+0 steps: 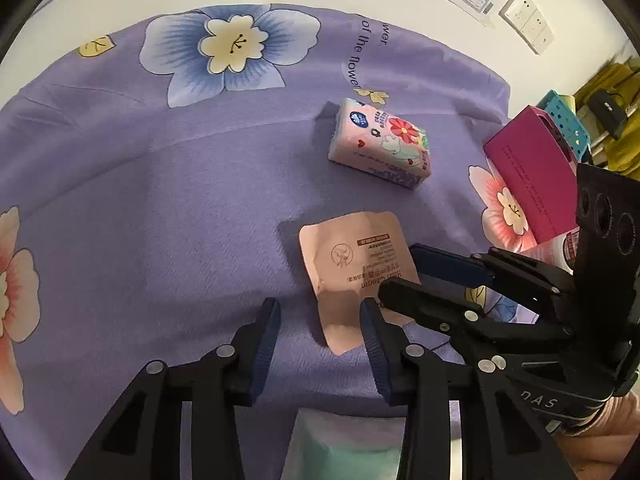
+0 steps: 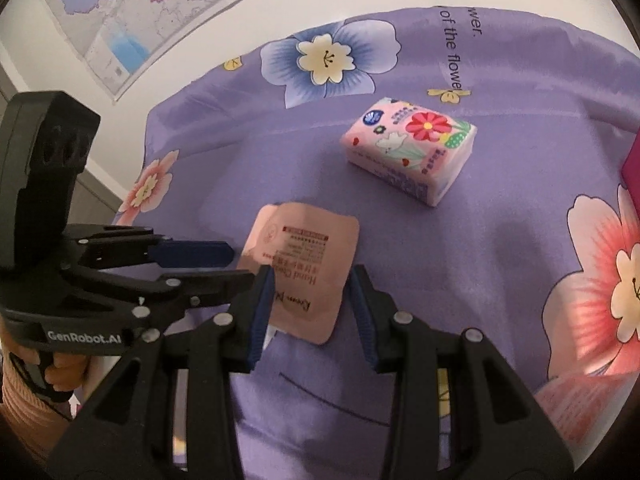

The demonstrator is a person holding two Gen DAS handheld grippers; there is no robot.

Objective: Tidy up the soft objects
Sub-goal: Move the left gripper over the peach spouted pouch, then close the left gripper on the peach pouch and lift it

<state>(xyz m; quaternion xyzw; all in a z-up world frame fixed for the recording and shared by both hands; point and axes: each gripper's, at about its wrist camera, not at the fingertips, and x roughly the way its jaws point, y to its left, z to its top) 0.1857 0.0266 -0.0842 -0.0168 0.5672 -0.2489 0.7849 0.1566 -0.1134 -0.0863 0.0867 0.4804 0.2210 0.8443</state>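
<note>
A flat pink hand-cream sachet [image 1: 352,256] [image 2: 308,252] lies on the purple floral cloth [image 1: 160,220] [image 2: 500,264]. My left gripper [image 1: 319,306] [image 2: 242,266] is open low over the sachet's near corner; one of its fingers [image 1: 370,320] crosses the sachet's edge. My right gripper [image 2: 312,278] [image 1: 398,272] is open above the sachet, which shows in the gap between its blue pads; I see no pad pressing on it. Farther back rests a pink flowered tissue pack [image 1: 380,142] [image 2: 408,148], untouched.
A magenta box [image 1: 528,176] [image 2: 634,160] stands at the cloth's right side with a teal dotted basket [image 1: 568,116] behind it. Another pink packet [image 2: 576,408] lies near the right edge. A wall with a map [image 2: 132,20] runs behind.
</note>
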